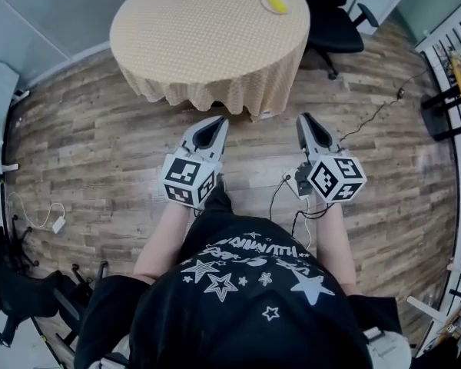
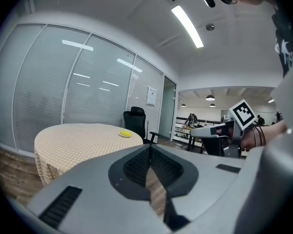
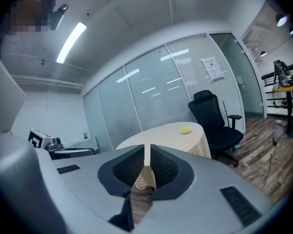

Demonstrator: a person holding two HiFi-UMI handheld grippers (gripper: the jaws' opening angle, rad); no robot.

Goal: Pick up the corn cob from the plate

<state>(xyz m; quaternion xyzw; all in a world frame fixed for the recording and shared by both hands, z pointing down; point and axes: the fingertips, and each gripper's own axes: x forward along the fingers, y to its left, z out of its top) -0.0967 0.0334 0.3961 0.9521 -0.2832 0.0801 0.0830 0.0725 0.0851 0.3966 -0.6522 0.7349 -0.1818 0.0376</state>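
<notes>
Corn cob (image 1: 275, 3): one, yellow, lying on a small pale plate (image 1: 264, 8). It rests on the far right part of the tabletop as the head view shows it, close to the edge. Nothing touches it.

Table (image 1: 207, 37): round, covered with a beige checked cloth (image 1: 215, 83) that hangs down all round. Apart from the plate and cob its top carries nothing.

Left gripper (image 1: 221, 120): jaws clenched tip to tip, nothing between them. It is held low in front of the person, pointing toward the table and well short of it. Its own view shows only floorboards through the small gap behind the closed tips. Its marker cube (image 1: 187, 178) sits at the rear.

Right gripper (image 1: 304, 118): jaws clenched likewise and empty. It is level with the left one and apart from it, also aimed at the table and also well short of it. Its marker cube (image 1: 336, 178) is at the rear.

Person (image 1: 246, 283): standing in a black shirt printed with white stars, forearms bare, one gripper in each hand.

Office chair (image 1: 334, 21): black, on castors, just beyond the table's right side near the cob.

Floor (image 1: 100, 152): wood planks, with a thin dark cable (image 1: 369, 118) trailing across at right.

Glass partition (image 2: 88, 82): frosted panels behind the table.
</notes>
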